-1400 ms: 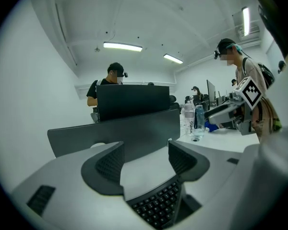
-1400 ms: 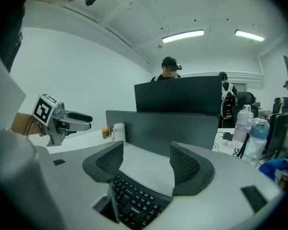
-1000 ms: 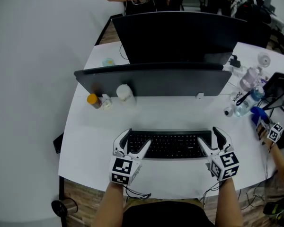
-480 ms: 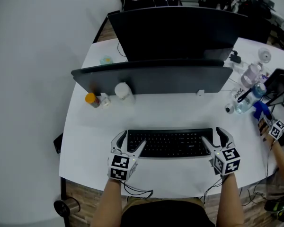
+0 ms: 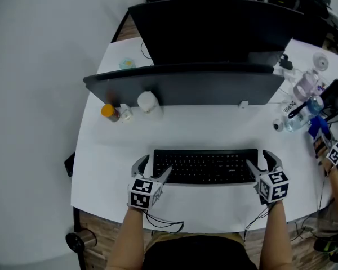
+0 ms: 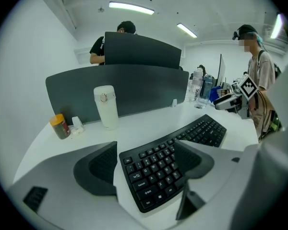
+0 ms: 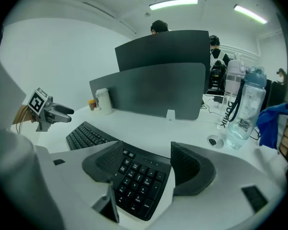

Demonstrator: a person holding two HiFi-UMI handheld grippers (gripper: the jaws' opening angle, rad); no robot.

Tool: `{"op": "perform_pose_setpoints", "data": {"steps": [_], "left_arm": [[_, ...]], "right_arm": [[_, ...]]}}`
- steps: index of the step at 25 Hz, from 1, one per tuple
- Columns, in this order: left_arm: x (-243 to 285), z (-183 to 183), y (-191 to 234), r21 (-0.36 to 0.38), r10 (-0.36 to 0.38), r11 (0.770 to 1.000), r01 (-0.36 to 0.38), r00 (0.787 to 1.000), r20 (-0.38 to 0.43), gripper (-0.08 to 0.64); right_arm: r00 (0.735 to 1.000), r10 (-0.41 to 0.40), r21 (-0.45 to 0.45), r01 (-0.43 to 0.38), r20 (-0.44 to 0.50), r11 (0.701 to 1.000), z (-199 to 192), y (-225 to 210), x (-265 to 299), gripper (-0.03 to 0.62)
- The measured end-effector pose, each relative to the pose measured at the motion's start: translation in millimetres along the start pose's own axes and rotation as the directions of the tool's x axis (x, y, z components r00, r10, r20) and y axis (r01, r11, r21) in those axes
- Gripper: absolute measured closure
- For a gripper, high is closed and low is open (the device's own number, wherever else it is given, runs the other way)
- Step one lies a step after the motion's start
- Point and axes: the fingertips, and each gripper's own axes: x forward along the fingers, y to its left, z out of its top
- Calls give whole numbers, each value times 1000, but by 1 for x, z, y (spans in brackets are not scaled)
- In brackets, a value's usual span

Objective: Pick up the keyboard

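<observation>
A black keyboard (image 5: 205, 166) lies flat on the white table (image 5: 203, 129), close to its front edge. My left gripper (image 5: 152, 170) straddles the keyboard's left end. In the left gripper view the keyboard (image 6: 156, 171) lies between the jaws of this gripper (image 6: 145, 164), one pad beside its edge and the other over the keys. These jaws have just been opening. My right gripper (image 5: 263, 164) straddles the right end the same way. In the right gripper view the number pad (image 7: 137, 174) sits between the wide jaws of that gripper (image 7: 149, 169). Neither pair of pads visibly presses on the keyboard.
A grey divider panel (image 5: 186, 89) stands behind the keyboard, with a white tumbler (image 5: 148, 101) and an orange-capped jar (image 5: 109, 112) in front of it. Water bottles (image 5: 305, 90) crowd the right side. Another person's hand with a marker cube (image 5: 337, 151) is at the far right.
Both grippers have come down and slid outward to the keyboard's two ends. The left jaws stand a little wider. The keyboard has stayed where it was on the table.
</observation>
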Motion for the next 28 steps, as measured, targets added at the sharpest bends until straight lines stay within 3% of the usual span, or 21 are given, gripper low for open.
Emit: {"op": "perform_pose_setpoints", "data": {"steps": [13, 28], "left_arm": [[18, -39, 17, -73, -18, 997, 10, 993, -113, 193], [34, -68, 19, -144, -64, 989, 38, 982, -180, 193]], "right_arm": [[995, -1, 56, 7, -101, 998, -35, -13, 21, 313], [986, 7, 104, 11, -167, 994, -65, -17, 33, 313]]}}
